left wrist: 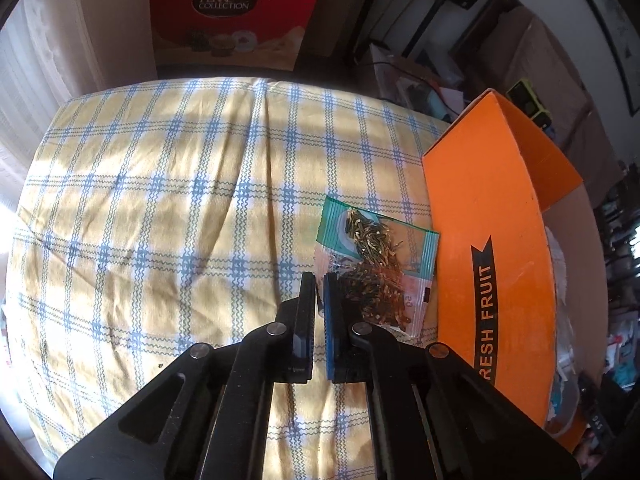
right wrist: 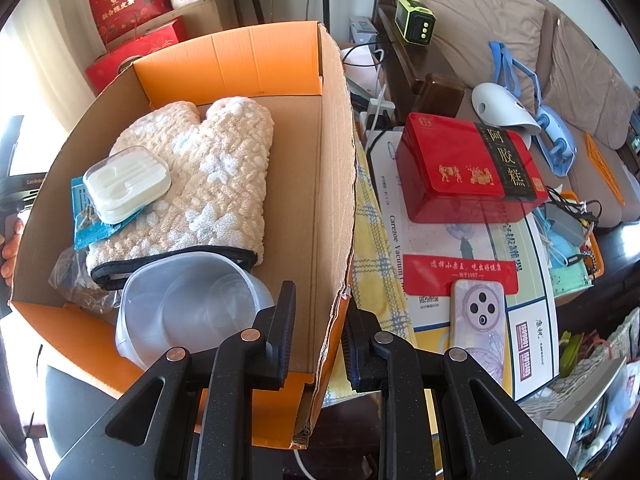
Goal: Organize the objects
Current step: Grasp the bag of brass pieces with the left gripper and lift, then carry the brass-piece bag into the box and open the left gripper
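In the left wrist view, my left gripper [left wrist: 319, 280] is shut on the left edge of a clear plastic packet of dried tea leaves [left wrist: 374, 264], which rests on the checked cloth [left wrist: 160, 200] beside the orange box [left wrist: 492, 240]. In the right wrist view, my right gripper [right wrist: 320, 300] straddles the right wall of the orange cardboard box [right wrist: 336, 184], one finger inside and one outside, gripping that wall. Inside the box lie a cream oven mitt [right wrist: 208, 176], a white plastic case [right wrist: 126, 180], a blue packet [right wrist: 86, 220] and a clear plastic container [right wrist: 188, 308].
A red tin [right wrist: 464, 168], a phone [right wrist: 478, 312], papers and a white massager [right wrist: 504, 110] lie right of the box. A red Ferrero bag [left wrist: 232, 12] stands behind the cloth-covered table. Clutter lies to the far right.
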Available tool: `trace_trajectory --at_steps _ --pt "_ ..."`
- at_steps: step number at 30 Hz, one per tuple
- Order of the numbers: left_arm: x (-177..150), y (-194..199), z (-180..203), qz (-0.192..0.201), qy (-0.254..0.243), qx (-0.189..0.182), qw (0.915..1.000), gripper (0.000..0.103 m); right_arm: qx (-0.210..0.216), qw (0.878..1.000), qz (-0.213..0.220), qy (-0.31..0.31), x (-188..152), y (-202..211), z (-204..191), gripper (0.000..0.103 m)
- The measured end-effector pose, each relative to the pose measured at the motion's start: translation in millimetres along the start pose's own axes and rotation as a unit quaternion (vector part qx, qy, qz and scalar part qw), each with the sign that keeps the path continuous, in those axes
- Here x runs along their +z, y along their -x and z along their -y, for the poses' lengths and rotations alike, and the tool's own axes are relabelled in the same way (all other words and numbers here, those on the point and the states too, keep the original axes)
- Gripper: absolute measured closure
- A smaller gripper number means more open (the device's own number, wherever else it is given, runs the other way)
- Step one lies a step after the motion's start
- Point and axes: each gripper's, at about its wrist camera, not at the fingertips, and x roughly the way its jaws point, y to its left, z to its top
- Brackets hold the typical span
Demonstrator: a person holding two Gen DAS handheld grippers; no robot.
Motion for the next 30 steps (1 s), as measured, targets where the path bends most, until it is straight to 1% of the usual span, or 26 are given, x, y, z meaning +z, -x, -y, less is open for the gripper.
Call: trace_trajectory --at_steps 7,15,23,27,30 --pt "2.7 43.5 11.0 0.056 -0.014 -0.017 0.9982 0.103 0.0 1.0 0.0 0.0 0.4 -0.1 -0.2 0.081" --pt "4.9 99.2 34.9 0.112 -0.043 -0.044 0.9918 0.103 0.0 1.0 -0.001 0.0 1.0 -0.3 -0.4 0.081" --pt "-2.2 144.3 68.2 0.145 -0.077 -0.083 0.9829 0.103 0.0 1.0 -0.001 0.0 1.1 -0.1 -0.4 0.081" --pt "-6.6 158.4 87.7 0.156 -0.094 -0.1 0.9782 0.103 0.0 1.0 -0.001 0.0 1.4 0.0 -0.5 0.081" --pt "-8.0 161.7 102.6 0.157 -0.107 -0.105 0.9761 0.103 -0.001 1.0 -0.002 0.0 1.5 0.1 -0.6 0.081"
